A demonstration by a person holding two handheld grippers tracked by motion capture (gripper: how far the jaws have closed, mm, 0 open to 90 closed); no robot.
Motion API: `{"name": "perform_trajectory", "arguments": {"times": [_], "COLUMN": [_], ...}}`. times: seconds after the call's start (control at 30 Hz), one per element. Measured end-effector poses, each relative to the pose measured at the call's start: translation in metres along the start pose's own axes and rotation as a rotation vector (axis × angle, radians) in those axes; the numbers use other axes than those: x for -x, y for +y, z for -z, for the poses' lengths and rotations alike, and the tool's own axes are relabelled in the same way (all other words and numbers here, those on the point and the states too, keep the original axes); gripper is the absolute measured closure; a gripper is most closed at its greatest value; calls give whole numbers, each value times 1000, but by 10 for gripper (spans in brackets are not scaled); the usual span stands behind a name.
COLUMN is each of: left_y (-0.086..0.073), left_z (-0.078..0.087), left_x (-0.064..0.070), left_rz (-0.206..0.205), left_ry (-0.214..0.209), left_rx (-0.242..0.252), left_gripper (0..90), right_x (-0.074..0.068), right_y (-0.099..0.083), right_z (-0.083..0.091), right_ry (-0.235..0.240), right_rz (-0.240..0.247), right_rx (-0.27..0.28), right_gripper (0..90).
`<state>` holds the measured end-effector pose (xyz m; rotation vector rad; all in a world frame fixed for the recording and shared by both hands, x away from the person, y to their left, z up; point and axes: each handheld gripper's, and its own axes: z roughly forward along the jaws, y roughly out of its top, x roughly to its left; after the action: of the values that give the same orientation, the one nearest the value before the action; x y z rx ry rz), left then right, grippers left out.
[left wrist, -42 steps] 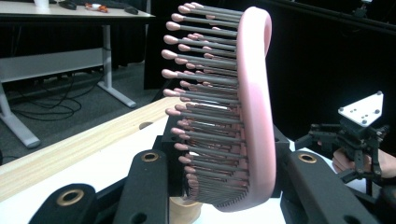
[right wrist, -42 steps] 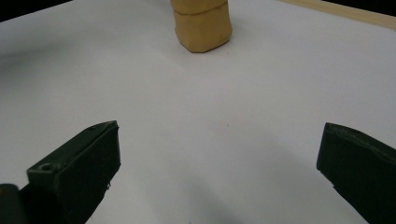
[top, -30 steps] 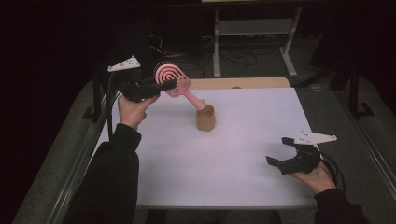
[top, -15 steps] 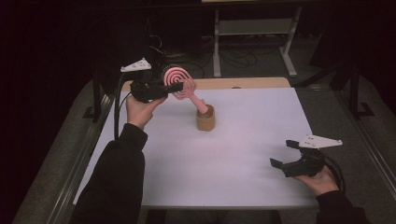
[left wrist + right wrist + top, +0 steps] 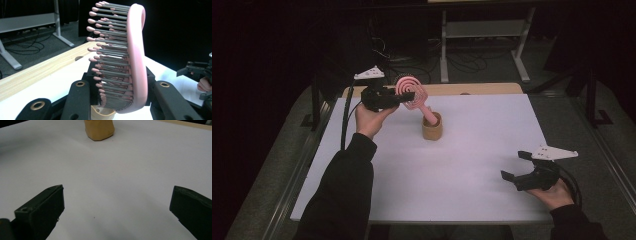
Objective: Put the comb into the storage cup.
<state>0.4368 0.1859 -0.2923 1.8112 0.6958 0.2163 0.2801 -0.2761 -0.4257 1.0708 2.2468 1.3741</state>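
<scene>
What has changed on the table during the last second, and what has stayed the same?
The left gripper, closed on the pink hairbrush, moved rightward toward the tan holder, so the brush now stands steeper, its handle in the holder. The right gripper stayed open near the white table's front right corner, shifting only slightly. The holder kept its place.

Left hand-held gripper (image 5: 404,97) raised and clamped; right hand-held gripper (image 5: 518,166) gapes low.

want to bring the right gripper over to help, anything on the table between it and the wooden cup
Nothing visible does. The right gripper hovers open near the table's near right corner, and only bare white surface lies between it and the wooden cup. The pink brush leans out of the cup's far side, clamped by the left gripper.
</scene>
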Motion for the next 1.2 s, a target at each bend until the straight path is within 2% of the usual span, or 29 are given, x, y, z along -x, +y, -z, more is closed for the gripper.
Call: {"name": "perform_trajectory", "arguments": {"times": [0.6,0.9,1.03,1.1,1.2], "left_y": [-17,-19,-23,-27,-32], "left_z": [-17,-23,-26,-26,-26], "left_x": [-6,-7,-8,-11,-12], "left_rz": [18,20,28,56,67], "left_ry": [11,26,26,17,19], "left_rx": [-33,-44,-48,-32,-41], "left_gripper": [638,637,636,635,633], "right_x": [0,-1,0,0,0], "right_y": [-2,-2,-3,-3,-4], "right_z": [1,-1,-1,-1,-1], "right_ry": [1,15,14,13,14], "right_rz": [-5,-9,-14,-17,-18], "right_rx": [4,-7,-7,-6,-10], "right_gripper": [0,0,0,0,0]}}
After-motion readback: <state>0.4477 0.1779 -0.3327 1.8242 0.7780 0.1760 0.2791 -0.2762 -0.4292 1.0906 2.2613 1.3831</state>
